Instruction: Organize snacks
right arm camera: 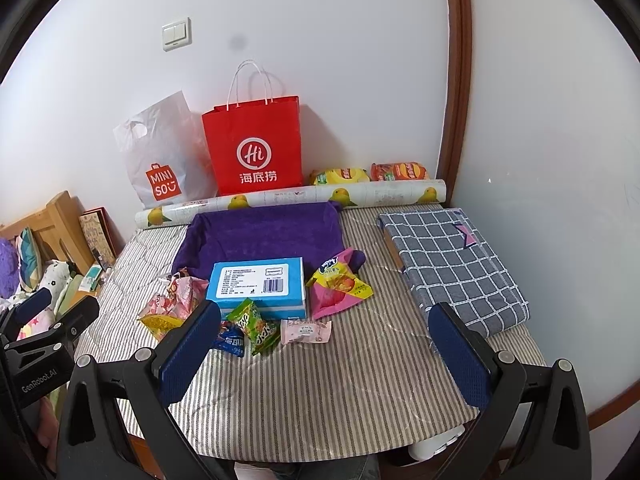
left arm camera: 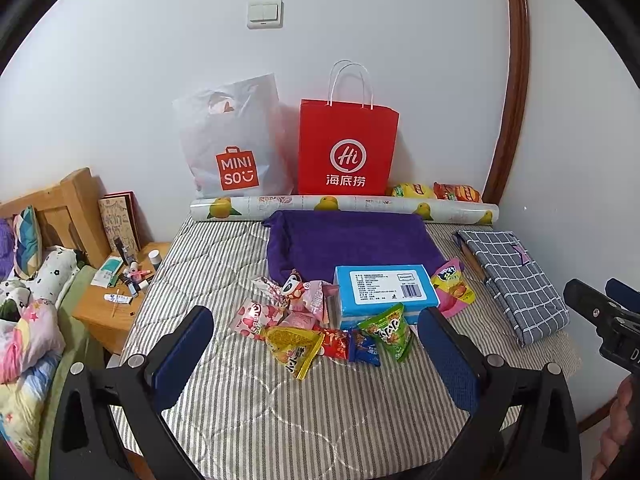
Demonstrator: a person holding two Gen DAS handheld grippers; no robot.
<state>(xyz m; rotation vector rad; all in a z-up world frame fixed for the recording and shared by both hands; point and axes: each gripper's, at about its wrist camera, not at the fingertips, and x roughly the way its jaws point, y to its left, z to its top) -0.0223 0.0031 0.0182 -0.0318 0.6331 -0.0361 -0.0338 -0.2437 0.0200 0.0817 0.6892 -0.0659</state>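
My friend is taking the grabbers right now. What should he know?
Left gripper: open, empty, hovering before the snack pile.
Right gripper: open, empty, also above the striped bedspread.
Small snack packets lie loose around the blue box, in front of the purple cloth tray, which looks empty.
Two chip bags sit by the wall behind the paper roll.
Done: nothing sorted yet, apparently.
Left: probably gather the packets, perhaps into the tray.

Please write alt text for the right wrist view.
The open right tool hovers over a striped bed where small snack packets lie around a blue box. Behind stand a red paper bag and white plastic bag.
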